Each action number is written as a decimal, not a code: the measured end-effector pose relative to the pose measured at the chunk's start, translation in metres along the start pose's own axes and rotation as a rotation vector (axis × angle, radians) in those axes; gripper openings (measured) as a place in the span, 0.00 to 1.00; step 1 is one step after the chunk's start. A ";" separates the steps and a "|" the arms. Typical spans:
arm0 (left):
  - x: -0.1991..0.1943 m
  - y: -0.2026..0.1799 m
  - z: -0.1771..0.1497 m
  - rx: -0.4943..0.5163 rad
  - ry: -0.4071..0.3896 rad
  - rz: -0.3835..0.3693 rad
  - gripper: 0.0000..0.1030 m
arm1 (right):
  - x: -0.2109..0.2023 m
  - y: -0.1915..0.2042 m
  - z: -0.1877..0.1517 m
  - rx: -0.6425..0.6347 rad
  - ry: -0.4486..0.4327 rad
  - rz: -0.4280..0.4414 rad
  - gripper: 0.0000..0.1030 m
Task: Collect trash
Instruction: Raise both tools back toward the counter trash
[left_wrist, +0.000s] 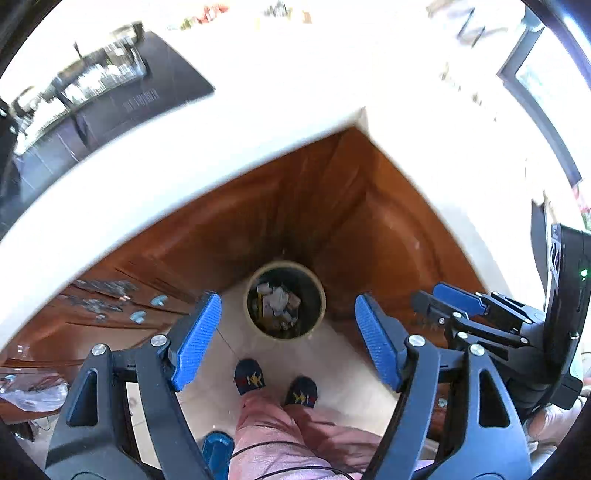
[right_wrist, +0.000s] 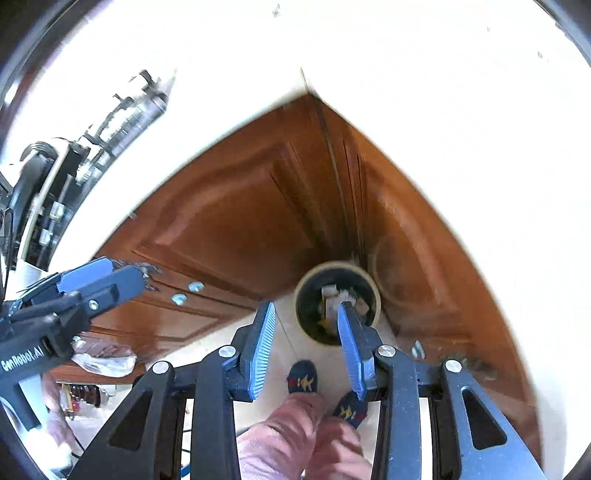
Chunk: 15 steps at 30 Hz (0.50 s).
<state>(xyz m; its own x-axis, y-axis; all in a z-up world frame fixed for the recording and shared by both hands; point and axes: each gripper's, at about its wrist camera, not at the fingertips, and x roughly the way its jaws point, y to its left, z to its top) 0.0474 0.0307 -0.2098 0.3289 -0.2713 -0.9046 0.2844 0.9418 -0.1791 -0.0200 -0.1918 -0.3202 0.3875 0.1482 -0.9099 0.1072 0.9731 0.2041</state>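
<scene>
**Item: trash bin stocked, both tools empty, above the table corner**

- Bin: round, tan-rimmed, dark inside; stands on the pale floor in the inner corner of the wooden cabinets. Sits at 12 o'clock from the person's slippered feet, near them.
- Trash: crumpled paper scraps and wrappers lying inside the bin, filling the lower part.
- Left tool: blue pads standing wide apart, nothing between them; the bin shows through the gap, well below.
- Right tool: pads partly apart, narrower than the left, with nothing gripped; its right pad overlaps the bin in view only.
- Table: white L-shaped top, overexposed; its far surface at 12 o'clock carries small blurred items, too washed out to identify.
- Clear plastic wrap: on a low ledge at 9 o'clock in the right wrist view, outside the bin.

Step judged: one deposit appears complete; both tools are free and high over the bin.

Next move calls for: choosing a remaining piece, likely on the table or the plastic wrap, then bringing an open tool down around it
</scene>
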 end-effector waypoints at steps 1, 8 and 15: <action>-0.010 0.000 0.002 -0.001 -0.016 0.004 0.71 | -0.013 0.003 0.005 -0.009 -0.018 -0.001 0.35; -0.096 0.005 0.031 -0.012 -0.154 0.076 0.71 | -0.085 0.018 0.043 -0.054 -0.141 0.016 0.36; -0.163 0.011 0.078 -0.015 -0.294 0.179 0.71 | -0.143 0.035 0.098 -0.112 -0.248 0.051 0.36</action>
<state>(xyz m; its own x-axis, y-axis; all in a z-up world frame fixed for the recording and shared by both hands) 0.0673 0.0699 -0.0344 0.6184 -0.1445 -0.7725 0.1861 0.9819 -0.0348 0.0182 -0.1961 -0.1474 0.6040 0.1634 -0.7801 -0.0151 0.9809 0.1938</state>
